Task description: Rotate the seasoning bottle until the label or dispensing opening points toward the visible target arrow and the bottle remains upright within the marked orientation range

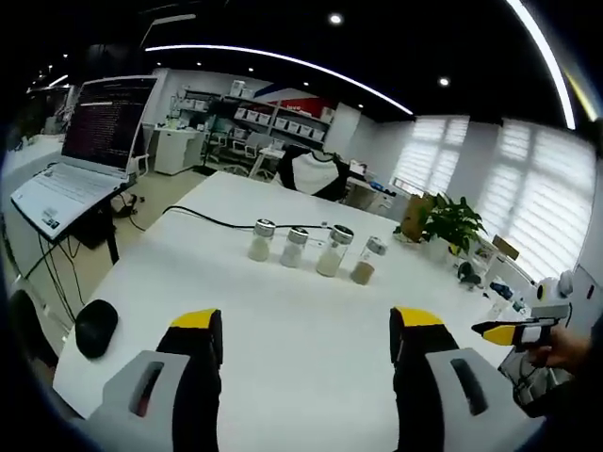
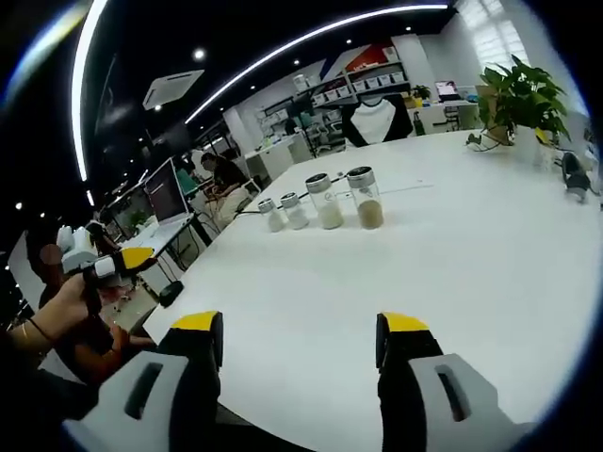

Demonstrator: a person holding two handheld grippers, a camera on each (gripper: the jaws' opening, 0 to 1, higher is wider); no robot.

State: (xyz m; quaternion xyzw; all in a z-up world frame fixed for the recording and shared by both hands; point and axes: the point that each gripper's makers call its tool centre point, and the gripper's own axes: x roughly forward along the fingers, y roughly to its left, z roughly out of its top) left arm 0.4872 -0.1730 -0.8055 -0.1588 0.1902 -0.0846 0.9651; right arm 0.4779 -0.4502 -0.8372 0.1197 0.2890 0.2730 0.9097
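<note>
Four seasoning bottles (image 1: 311, 249) line the white table (image 1: 283, 348), mouse (image 1: 95, 328) near its edge; left gripper (image 1: 306, 325) and right gripper (image 2: 300, 331) gape, seemingly unobstructed.

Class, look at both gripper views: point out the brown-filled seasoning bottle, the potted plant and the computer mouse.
Brown-filled seasoning bottle (image 2: 366, 201), right gripper view: on its glass body.
Potted plant (image 1: 450, 224), left gripper view: on its green leaves.
Computer mouse (image 1: 95, 328), left gripper view: on its black top.

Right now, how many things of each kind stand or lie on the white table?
Seasoning bottles: 4
Computer mouse: 1
Potted plant: 1
Black cable: 1
Total: 7
</note>
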